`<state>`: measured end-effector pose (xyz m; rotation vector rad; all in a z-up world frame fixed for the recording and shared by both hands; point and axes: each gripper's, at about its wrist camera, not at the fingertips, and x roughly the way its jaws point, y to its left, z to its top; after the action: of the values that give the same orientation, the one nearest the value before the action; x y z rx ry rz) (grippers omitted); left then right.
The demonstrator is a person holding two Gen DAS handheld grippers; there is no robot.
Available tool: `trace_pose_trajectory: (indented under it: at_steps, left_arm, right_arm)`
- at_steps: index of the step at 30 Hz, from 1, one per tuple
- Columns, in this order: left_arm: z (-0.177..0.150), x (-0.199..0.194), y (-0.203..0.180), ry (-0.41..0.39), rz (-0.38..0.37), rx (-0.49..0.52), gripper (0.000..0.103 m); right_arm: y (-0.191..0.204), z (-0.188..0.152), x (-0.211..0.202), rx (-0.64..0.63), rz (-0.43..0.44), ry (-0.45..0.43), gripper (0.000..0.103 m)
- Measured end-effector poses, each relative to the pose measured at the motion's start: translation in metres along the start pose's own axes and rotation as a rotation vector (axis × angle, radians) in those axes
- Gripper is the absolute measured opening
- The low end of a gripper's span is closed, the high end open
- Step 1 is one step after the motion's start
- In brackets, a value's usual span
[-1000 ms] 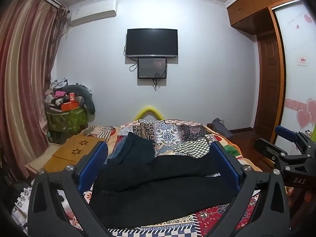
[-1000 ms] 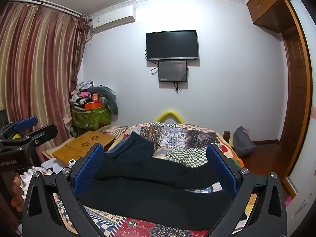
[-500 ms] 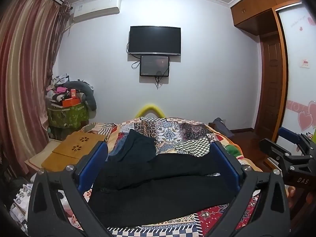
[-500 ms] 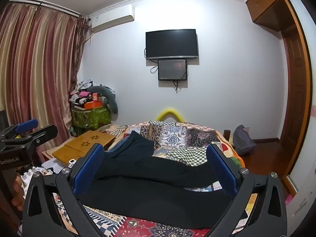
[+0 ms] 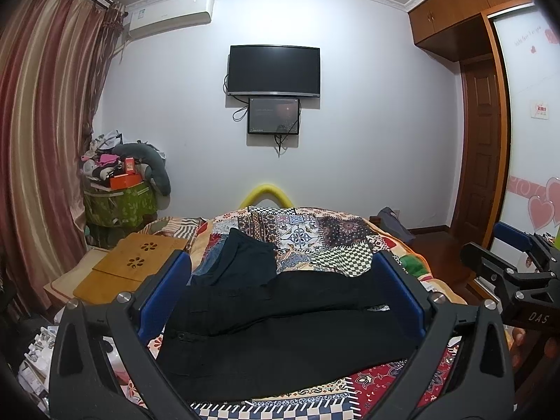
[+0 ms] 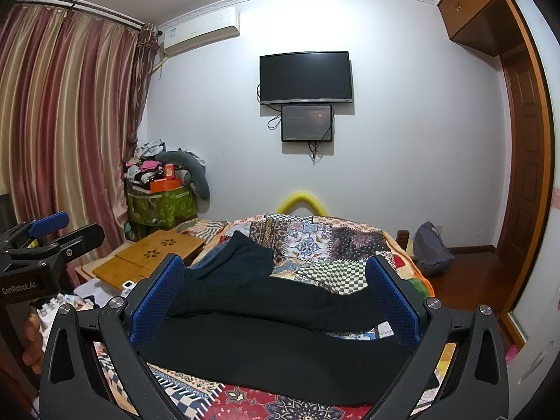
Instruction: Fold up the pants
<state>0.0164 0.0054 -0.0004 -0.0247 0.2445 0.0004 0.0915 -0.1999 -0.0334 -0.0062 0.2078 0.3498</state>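
- The pants (image 5: 280, 343) lie flat on the bed (image 5: 315, 234), straight ahead of and below both sets of jaws, long axis running left to right across your view.
- Your left gripper (image 5: 280, 301) and right gripper (image 6: 273, 301) are both spread wide, holding nothing, clear of the cloth.
- Neither looks clearly nearer; waistband sits on your left, cuffs on your right.
- Count: one black pair spread out, two legs slightly apart; one darker garment (image 5: 241, 259) beyond it.

Black pants (image 5: 280, 329), patchwork bedspread (image 5: 315, 234), blue fingers (image 6: 157, 301)
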Motion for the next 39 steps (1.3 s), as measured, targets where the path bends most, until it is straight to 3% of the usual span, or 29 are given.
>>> trace_pose_trajectory:
  at_steps: [39]
  left_arm:
    - [-0.002, 0.0043, 0.0001, 0.004, -0.014, 0.004, 0.103]
  right_arm:
    - [-0.0005, -0.0007, 0.0021, 0.004, -0.004, 0.008, 0.103]
